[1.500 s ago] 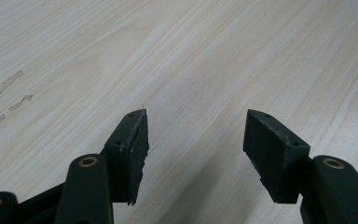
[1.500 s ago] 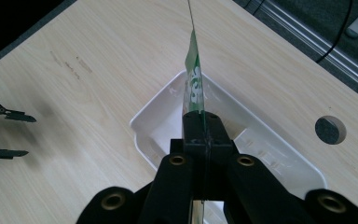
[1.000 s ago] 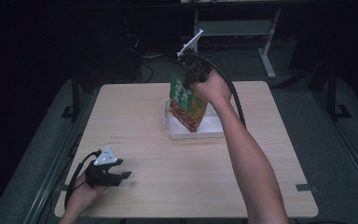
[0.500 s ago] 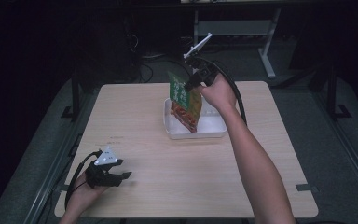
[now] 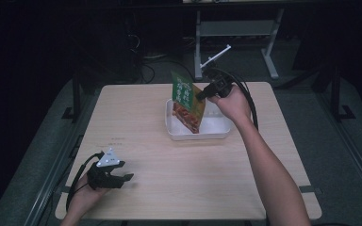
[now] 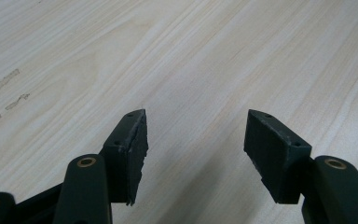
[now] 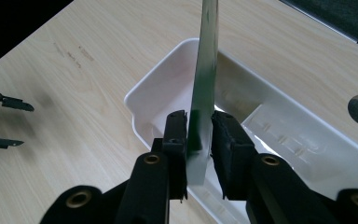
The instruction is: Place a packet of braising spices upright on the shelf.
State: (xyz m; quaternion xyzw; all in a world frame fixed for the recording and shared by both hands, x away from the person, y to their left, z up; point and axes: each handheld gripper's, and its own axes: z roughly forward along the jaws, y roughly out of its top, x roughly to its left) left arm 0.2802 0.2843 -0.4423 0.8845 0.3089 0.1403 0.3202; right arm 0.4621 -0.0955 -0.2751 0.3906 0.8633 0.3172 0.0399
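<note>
Right gripper view: our right claw (image 7: 199, 135) has just been opening around the snack packet (image 7: 204, 84) (leaning upright in the white tray (image 7: 142, 88)), releasing it there.

Holds a black two-jaw left gripper (image 5: 122, 181) low at the near left corner, in the left hand (image 5: 82, 197) coming in from the bottom edge. Points it to the right, close over the wood, jaws wide apart with nothing between (image 6: 196, 135). Stretches the right forearm (image 5: 268, 165) long and bare toward the far side, right hand (image 5: 233, 101) wrapped round a black two-jaw right gripper (image 5: 200, 95), aimed left and slightly down. Has just been parting its jaws (image 7: 199, 126), with the edge of a flat green-and-red packet (image 7: 204, 84) standing between loosened pads.
</note>
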